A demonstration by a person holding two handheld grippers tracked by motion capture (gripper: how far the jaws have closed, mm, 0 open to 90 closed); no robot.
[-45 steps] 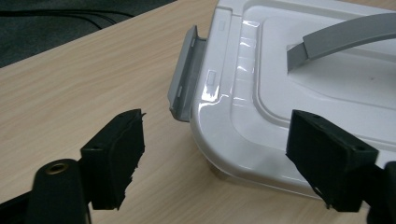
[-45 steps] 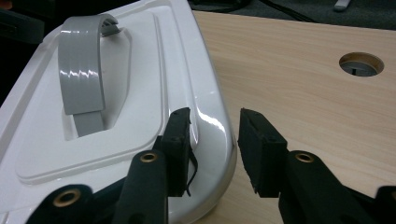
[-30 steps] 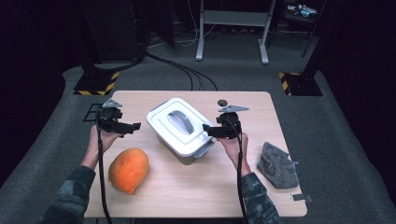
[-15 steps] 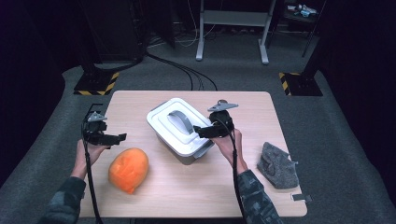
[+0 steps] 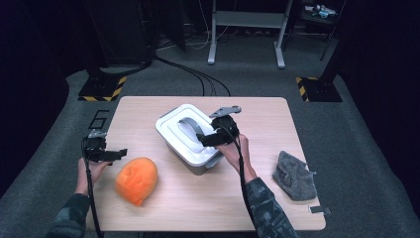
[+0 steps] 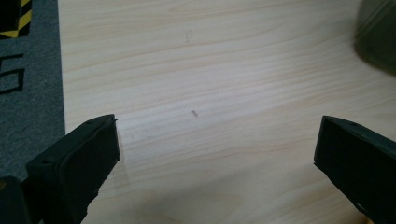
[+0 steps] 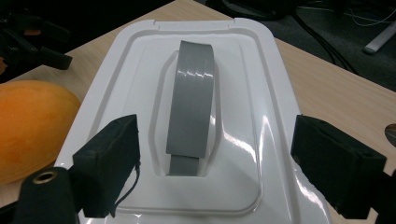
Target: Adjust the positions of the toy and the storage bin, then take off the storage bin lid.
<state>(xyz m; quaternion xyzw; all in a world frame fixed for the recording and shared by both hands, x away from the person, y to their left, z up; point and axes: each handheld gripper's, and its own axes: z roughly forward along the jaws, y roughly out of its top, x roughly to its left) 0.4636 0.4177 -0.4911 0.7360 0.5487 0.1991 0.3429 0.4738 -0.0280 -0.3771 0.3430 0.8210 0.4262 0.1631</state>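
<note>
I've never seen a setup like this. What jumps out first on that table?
Mid-table sits a white lidded box with a grey handle arching over its lid; the right claw hangs over it, jaws open on either side of that handle without touching. Left of the box lies a bright orange lump, with the open left claw just above it. A grey crumpled cloth rests near the right edge.

White lidded box with grey handle; orange fruit; grey cloth
</note>
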